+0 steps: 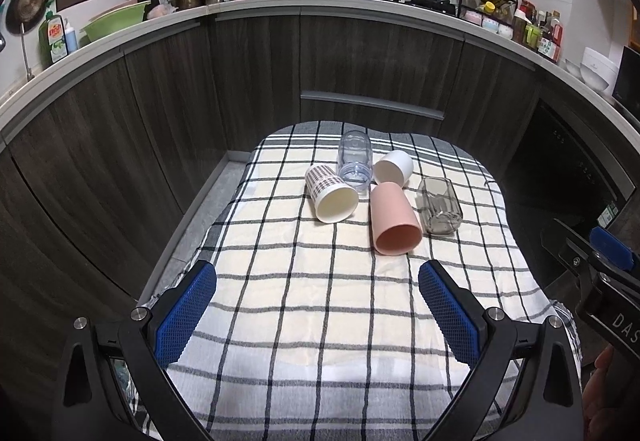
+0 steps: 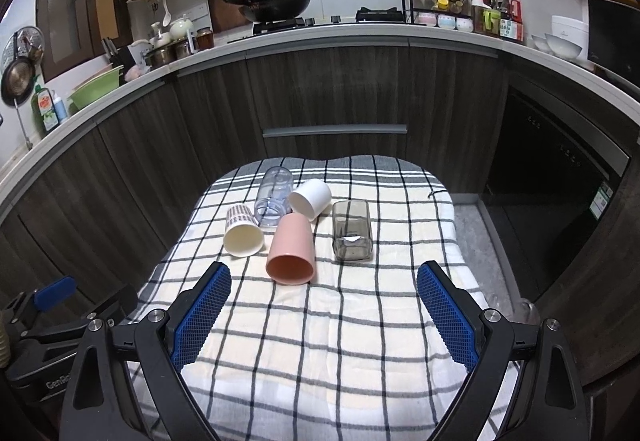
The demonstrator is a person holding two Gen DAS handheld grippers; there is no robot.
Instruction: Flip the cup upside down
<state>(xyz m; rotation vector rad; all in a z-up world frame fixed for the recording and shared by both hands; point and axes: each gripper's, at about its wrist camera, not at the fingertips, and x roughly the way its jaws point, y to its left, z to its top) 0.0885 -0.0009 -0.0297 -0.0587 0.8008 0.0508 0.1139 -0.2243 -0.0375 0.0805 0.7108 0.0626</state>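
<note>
Five cups [image 2: 291, 254] on their sides, beyond both spread fingers [image 2: 203, 312].

Pink cup [image 2: 291, 255], white cup [image 2: 311, 198], plaid-patterned cup [image 2: 242, 231], grey glass [image 2: 351, 235], black-and-white checked cloth [image 2: 320, 341]

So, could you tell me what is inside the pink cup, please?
The pink cup lies on its side on the checked cloth, mouth toward the camera. Its visible interior is empty; the deepest part is shadowed.
</note>
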